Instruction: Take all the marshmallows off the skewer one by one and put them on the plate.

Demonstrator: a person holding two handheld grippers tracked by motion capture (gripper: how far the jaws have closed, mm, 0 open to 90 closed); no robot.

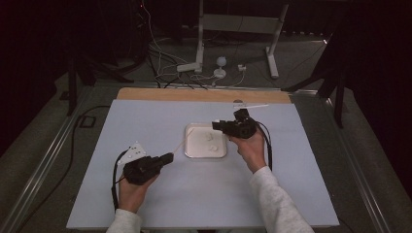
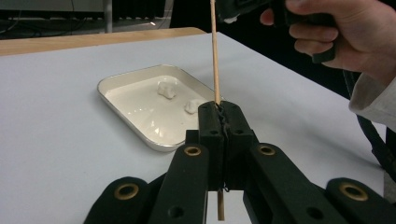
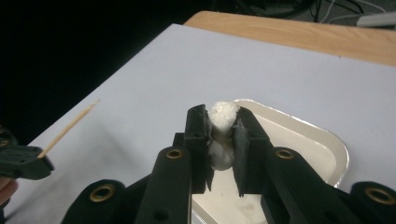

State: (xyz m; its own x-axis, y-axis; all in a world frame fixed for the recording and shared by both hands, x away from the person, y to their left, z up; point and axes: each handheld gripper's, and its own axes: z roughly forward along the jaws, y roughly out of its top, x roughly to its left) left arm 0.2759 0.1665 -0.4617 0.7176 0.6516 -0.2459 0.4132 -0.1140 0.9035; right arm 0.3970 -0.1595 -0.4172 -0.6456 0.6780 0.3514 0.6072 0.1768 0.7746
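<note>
A shallow white tray [image 1: 189, 150] lies mid-table with two white lumps [image 1: 212, 147] in it; they also show in the left gripper view [image 2: 166, 88]. My left gripper [image 1: 170, 157] sits near the tray's left front corner, shut on a thin wooden skewer [image 1: 182, 142] that points toward the tray. Up close, the skewer [image 2: 215, 56] rises straight from the closed left gripper [image 2: 223, 108]. My right gripper [image 1: 214, 125] hovers over the tray's far right part. It [image 3: 219, 116] is shut on a soft white lump [image 3: 222, 114], above the tray [image 3: 327, 140]. The skewer [image 3: 70, 128] tip is off to its left.
A pale mat [image 1: 145, 121] covers the table, with a wooden strip [image 1: 204, 94] along the far edge. Behind it, on the floor, stand white frame legs [image 1: 199, 48] and cables. Metal rails run along both table sides.
</note>
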